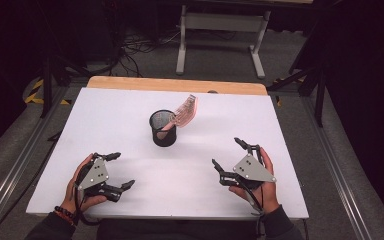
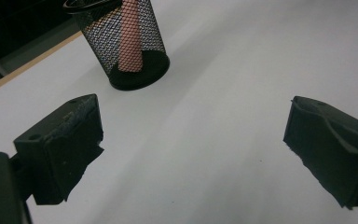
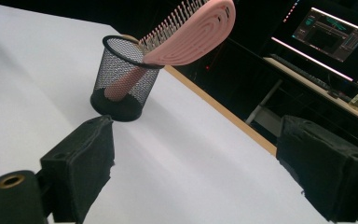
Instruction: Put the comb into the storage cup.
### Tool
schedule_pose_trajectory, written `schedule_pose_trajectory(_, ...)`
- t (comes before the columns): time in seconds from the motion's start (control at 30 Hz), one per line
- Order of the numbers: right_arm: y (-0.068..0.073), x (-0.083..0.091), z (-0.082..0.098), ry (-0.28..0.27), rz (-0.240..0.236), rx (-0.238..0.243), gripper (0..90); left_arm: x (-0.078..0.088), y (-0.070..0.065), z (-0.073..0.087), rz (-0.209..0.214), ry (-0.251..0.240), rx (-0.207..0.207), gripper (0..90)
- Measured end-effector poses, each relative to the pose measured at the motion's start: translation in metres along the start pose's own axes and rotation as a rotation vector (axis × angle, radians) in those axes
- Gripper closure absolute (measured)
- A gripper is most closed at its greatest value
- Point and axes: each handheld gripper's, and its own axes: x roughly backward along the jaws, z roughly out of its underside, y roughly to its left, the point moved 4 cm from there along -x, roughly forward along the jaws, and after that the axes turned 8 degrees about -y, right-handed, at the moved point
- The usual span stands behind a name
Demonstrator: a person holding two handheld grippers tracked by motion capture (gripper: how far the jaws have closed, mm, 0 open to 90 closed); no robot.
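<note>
White board (image 1: 130, 125) is covering the table, and both grippers are resting on its near part. At the near left, the left gripper (image 1: 119, 171) is sitting in the person's left hand (image 1: 80, 186), its jaws spread wide and holding nothing; in the left gripper view the two black jaws are standing far apart over bare board, with the cup (image 2: 121, 42) beyond them.

Further right, around the middle of the board and toward its far side, the black mesh cup (image 1: 162, 128) is standing upright. A pink brush (image 1: 184, 113) is sitting in it handle down, its head leaning out over the rim toward the far right. In the right gripper view the handle is showing through the mesh of the cup (image 3: 121, 84), and the brush (image 3: 191, 35) is tilting to the right with its bristles facing up and left.

At the near right, the right gripper (image 1: 228, 154) is lying in the right hand (image 1: 260, 187), well apart from the cup. Its jaws are also gaping wide and gripping nothing.
</note>
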Motion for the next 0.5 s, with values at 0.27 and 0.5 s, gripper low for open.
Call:
schedule_pose_trajectory(0.27, 0.002, 0.005, 0.007, 0.009, -0.006, 0.006, 12.1, 0.000, 0.000, 0.000, 0.000, -0.001, 0.000, 5.2)
schedule_pose_trajectory(0.5, 0.003, 0.009, 0.012, 0.007, 0.003, 0.004, 12.2, 0.000, 0.000, 0.000, 0.000, 0.000, 0.001, 5.3)
